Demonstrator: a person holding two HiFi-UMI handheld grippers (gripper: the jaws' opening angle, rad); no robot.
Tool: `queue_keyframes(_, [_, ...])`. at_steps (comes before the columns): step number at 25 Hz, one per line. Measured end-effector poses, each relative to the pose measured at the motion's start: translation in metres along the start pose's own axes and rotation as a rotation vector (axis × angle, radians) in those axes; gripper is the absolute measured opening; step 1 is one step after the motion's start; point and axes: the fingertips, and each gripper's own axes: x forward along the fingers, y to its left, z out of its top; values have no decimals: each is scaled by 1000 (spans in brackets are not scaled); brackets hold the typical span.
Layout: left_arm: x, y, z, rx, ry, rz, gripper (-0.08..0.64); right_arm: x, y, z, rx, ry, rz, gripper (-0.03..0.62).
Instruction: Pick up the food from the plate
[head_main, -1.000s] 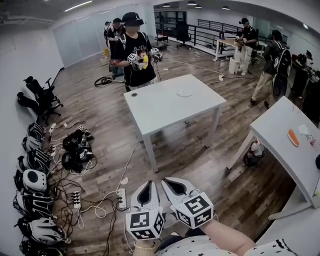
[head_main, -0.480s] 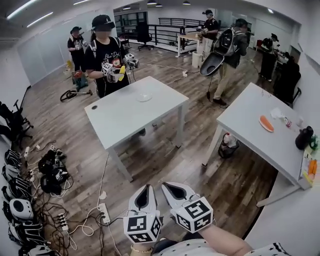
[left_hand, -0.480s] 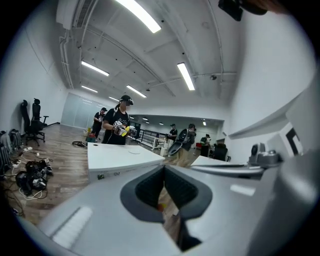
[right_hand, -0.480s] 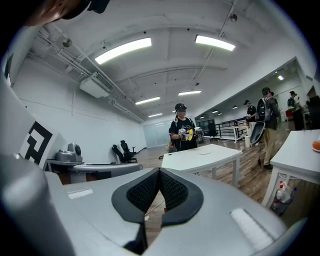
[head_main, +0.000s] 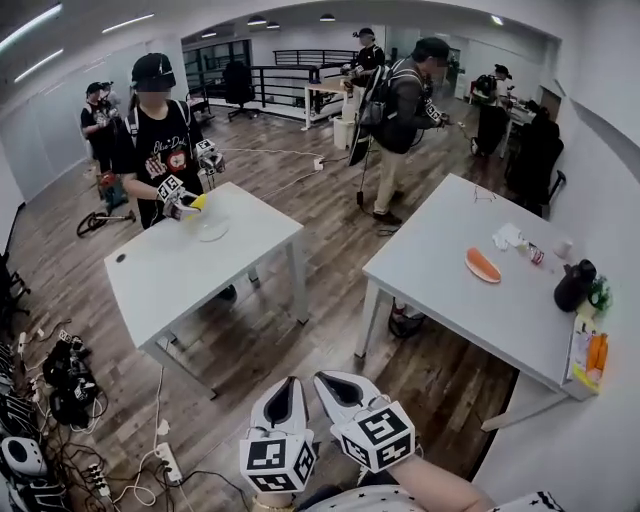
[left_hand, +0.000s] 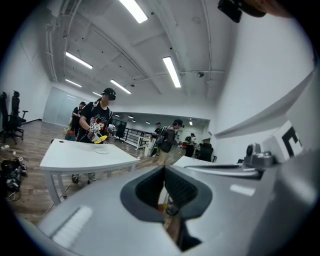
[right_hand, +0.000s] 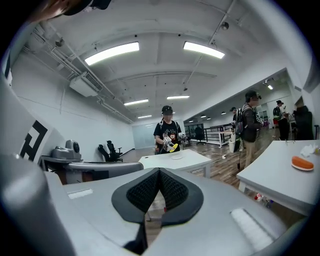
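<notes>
Tongs shut and empty: my left tongs (head_main: 290, 385) and right tongs (head_main: 328, 380) hang side by side above the floor. The orange food (head_main: 483, 265) lies about mid-table (head_main: 430, 270), off every edge, well apart. I judge the approach is in hand; next, close in and part the jaws.

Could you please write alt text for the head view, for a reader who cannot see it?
The left gripper and right gripper sit low over a wood floor, jaws shut and empty. Ahead right, orange food sits on a white table; at a second table, left, another person works with grippers.
</notes>
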Motion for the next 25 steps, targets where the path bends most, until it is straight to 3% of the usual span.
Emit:
queue_keyframes(10, [135,-139,-12,-21,9,-157,8,-54,-169,1,1,1,-113,0])
queue_keyframes(20, [227,-258,-25,38,92,-411,8,-119,-305,-5,115,-45,-387,0])
queue_keyframes(25, [277,-303,-38,38,118,-503,8,-147,-370,-17,151,-55,-519,0])
